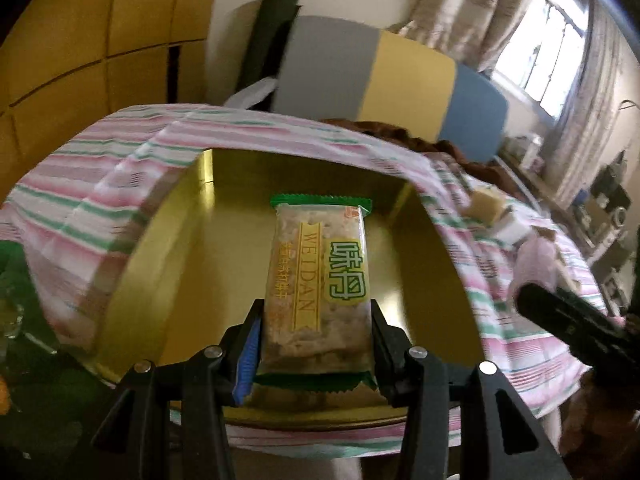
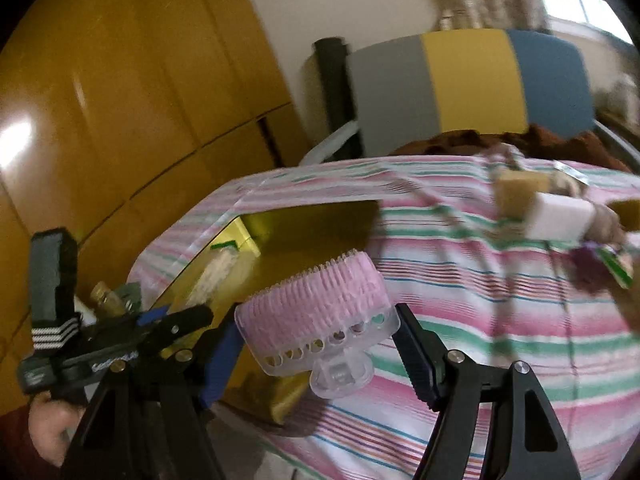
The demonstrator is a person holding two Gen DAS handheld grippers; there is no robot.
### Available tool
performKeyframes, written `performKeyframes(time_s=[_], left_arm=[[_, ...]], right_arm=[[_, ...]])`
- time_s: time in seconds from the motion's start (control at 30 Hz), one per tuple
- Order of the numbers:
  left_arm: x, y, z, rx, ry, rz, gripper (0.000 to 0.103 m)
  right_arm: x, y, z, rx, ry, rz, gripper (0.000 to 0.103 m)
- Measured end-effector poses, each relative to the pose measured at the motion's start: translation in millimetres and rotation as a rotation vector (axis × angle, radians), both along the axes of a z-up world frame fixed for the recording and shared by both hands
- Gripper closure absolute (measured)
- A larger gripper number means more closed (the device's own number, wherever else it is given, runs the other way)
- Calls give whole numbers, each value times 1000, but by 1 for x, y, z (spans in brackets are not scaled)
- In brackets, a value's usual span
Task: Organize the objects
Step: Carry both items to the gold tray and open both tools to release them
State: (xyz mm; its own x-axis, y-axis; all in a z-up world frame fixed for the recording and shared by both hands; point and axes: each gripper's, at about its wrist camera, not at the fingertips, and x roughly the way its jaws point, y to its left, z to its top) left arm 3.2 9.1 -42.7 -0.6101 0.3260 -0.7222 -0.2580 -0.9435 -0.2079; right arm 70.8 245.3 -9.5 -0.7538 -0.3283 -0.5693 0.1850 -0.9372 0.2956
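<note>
A clear cracker packet [image 1: 316,272] with green ends and a yellow label hangs over an open gold tin [image 1: 192,264], and my left gripper [image 1: 316,308] is shut on its lower half. In the right wrist view, my right gripper [image 2: 318,320] is shut on a pink bristle brush [image 2: 320,300] by its clear plastic base, just past the gold tin's [image 2: 304,236] right side. That view also shows the left gripper [image 2: 188,316] holding the packet [image 2: 216,276] over the tin. The right gripper's dark body [image 1: 568,320] and the blurred brush [image 1: 536,264] enter the left wrist view from the right.
The tin lies on a pink, green and white striped cloth [image 2: 480,300] over a bed. Yellow and white sponge blocks [image 2: 556,216] and small items sit on the cloth at the far right. A grey, yellow and blue headboard [image 1: 400,76] stands behind, and a yellow wardrobe [image 2: 120,100] is on the left.
</note>
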Motion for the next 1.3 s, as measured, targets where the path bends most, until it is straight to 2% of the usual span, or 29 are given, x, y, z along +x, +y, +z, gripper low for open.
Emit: performKeyframes(time_s=[0.13,0.27,0.47,0.63,0.77,0.93,1.13,1.3], left_arm=[[-10,-18,-11,-42,-27,47,55],[-17,-32,-23,-58,-61,82,55],[-22,-44,-34,-90,-76,111,55],[-25,-45,-34,-113,-81,132,55],[-26,-48,-33,-101,-96,144,53],[-25,-57,-25,-57,-82,186,52],[-19,-70,-11,-9,-22,259,52],[-17,-73,-8,9,-13,275,52]], right_arm=[[-19,-35,-3,51,-27,83,30],[-41,-65,-20,105,-108,141,30],[-63,-92,-43,95,-184,172,30],[-66,-106,-51,23,-222,195,29],[-61,-109,-49,-10,-201,196,20],[-54,-101,-44,-44,-177,163,18],[-49,-93,-40,-59,-169,131,18],[-46,-89,-39,-64,-168,122,18]])
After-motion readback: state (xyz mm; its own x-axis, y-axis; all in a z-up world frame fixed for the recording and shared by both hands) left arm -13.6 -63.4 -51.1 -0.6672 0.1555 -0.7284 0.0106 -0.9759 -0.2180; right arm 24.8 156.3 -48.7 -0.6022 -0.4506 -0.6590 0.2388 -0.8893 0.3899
